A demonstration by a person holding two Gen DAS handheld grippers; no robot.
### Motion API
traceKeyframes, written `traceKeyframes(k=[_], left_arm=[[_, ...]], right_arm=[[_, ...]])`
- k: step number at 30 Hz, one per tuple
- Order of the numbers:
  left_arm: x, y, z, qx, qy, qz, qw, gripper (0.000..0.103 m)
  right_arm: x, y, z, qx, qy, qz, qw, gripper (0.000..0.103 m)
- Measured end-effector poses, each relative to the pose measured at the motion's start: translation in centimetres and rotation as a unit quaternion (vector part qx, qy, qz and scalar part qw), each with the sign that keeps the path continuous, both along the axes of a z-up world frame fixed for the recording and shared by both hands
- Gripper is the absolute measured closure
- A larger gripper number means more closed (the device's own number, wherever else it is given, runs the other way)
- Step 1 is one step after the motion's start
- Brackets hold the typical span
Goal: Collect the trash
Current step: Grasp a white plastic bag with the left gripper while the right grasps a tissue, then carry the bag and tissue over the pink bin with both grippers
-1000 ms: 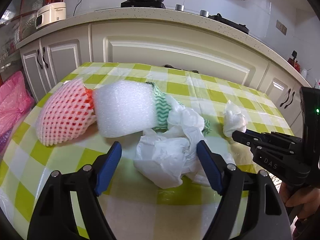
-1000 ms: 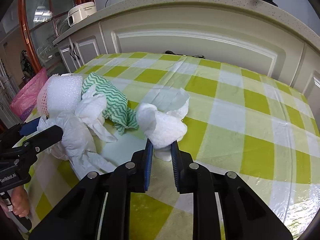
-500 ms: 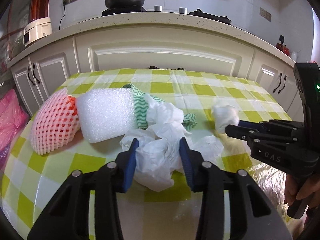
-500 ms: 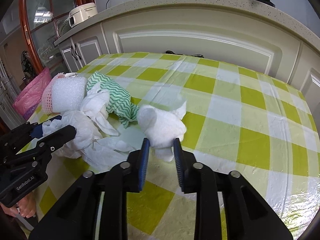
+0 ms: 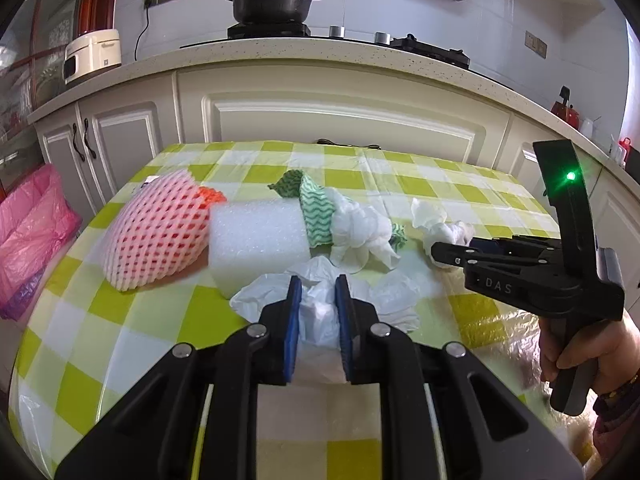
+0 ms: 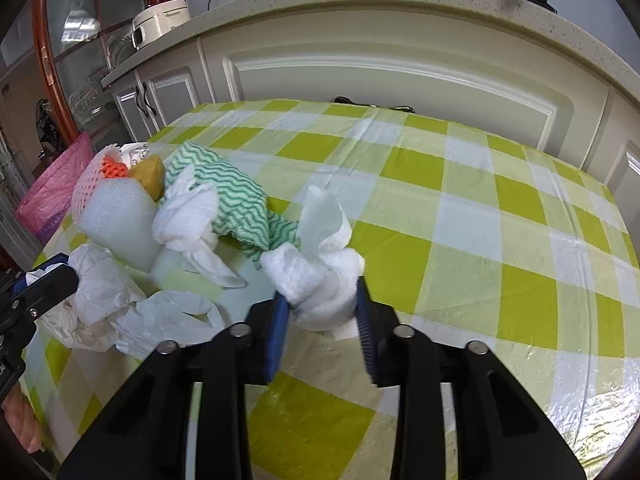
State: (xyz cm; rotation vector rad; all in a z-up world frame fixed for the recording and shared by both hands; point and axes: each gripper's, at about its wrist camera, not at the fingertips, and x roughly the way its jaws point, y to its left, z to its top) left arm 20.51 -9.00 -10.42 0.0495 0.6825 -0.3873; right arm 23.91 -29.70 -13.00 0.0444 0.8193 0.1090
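Over the last second the left gripper (image 5: 317, 312) had gone from wide open around the crumpled white plastic bag (image 5: 320, 316) to pinched tight on it, its 2 blue pads (image 5: 293, 320) now squeezing a fold of the film.

In the left wrist view the bag lay on the green-and-white checked tablecloth (image 5: 420, 184), just in front of a white foam block (image 5: 258, 236). Beside the block sat a pink foam fruit net (image 5: 156, 232), a green zigzag-patterned cloth (image 5: 316, 212) and a knotted white tissue (image 5: 362, 232). A pink bin bag (image 5: 32, 236) hung off the table's left edge, probably where the rubbish was bound.

In the right wrist view the right gripper (image 6: 324, 312) had narrowed onto a wadded white paper towel (image 6: 316, 284), both pads pressed against its sides (a loose flap stood up above). The wad seemed to sit low on the cloth, not clearly lifted. Taking 1 piece per hand looked like a way to clear the soft litter in a single trip. The thin film might slip if the lift was quick.
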Motion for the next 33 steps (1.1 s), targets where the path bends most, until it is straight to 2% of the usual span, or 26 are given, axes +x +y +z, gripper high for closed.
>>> traceKeyframes(k=[8,16,33], left_arm=[[-1.7,1.3,1.2,-0.008,-0.015,0.002,0.9999,0.087],[-4.1,3.7,2.3,-0.010,-0.026,0.025,0.9993,0.087],[-8.3,10.9,6.1,-0.030,-0.060,0.094,0.9933,0.087]], right_arm=[[-3.0,1.6,1.6,-0.007,-0.020,0.020,1.000,0.079],[-5.5,3.4,3.9,-0.012,-0.044,0.037,0.998,0.079],[-9.1,11.7,8.9,-0.022,-0.094,0.119,0.988,0.079]])
